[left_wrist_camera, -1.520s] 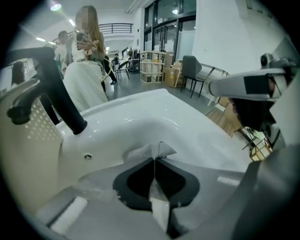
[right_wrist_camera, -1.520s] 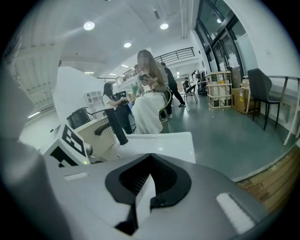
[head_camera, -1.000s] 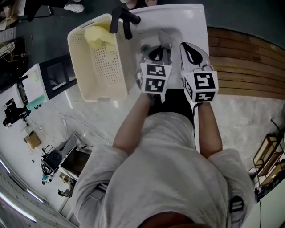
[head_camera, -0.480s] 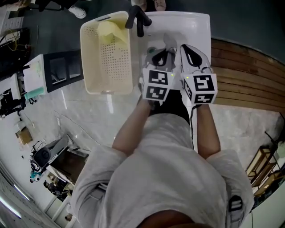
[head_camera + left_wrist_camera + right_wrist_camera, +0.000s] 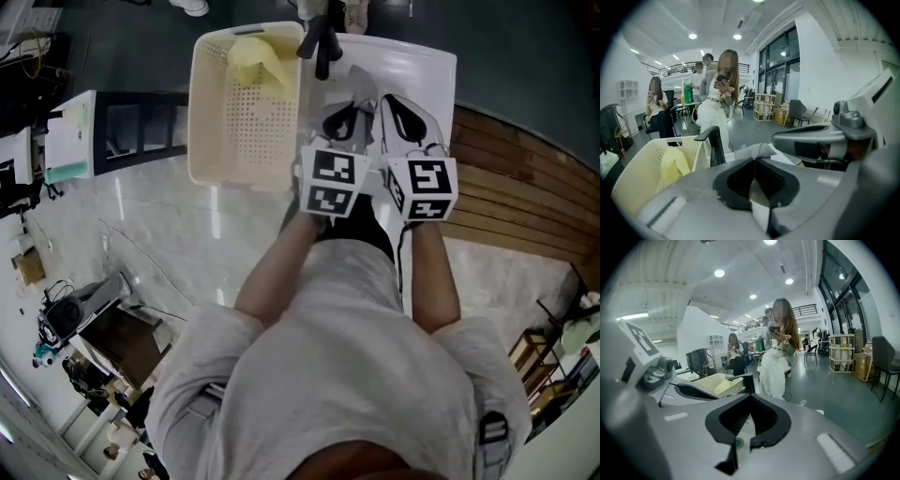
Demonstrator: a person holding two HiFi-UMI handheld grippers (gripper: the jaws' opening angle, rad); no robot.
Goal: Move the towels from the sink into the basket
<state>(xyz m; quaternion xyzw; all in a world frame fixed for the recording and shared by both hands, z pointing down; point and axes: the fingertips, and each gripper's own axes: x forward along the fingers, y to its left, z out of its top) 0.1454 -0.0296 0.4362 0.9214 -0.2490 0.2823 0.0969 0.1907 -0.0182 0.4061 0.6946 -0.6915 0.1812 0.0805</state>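
Your left gripper [image 5: 754, 158] has its jaws clenched on a grey towel [image 5: 753, 150]. A bunched fold of the cloth sticks out past the jaw tips, and more of it shows pale in the gap behind them. In the head view this gripper is over the white sink [image 5: 427, 67], close to the black faucet [image 5: 323, 42] at the sink's far edge.

Your right gripper [image 5: 750, 395] is just beside the left one, also over the sink and pointing the same way. Its jaws are pressed together at the tips with nothing between them. Through the opening behind the tips you see the white sink bottom and a small round drain [image 5: 739, 442].

The cream perforated basket [image 5: 246, 141] sits just beside the sink, on your left. A yellow towel [image 5: 255, 61] already lies crumpled at its far end, against the wall nearest the faucet. The grey towel is not in the basket. It is held over the sink, to the right of the basket's rim.

Both of your forearms reach straight forward, and the two marker cubes are side by side, almost touching. Beyond the sink, a person [image 5: 721, 101] stands on the open floor holding a phone.
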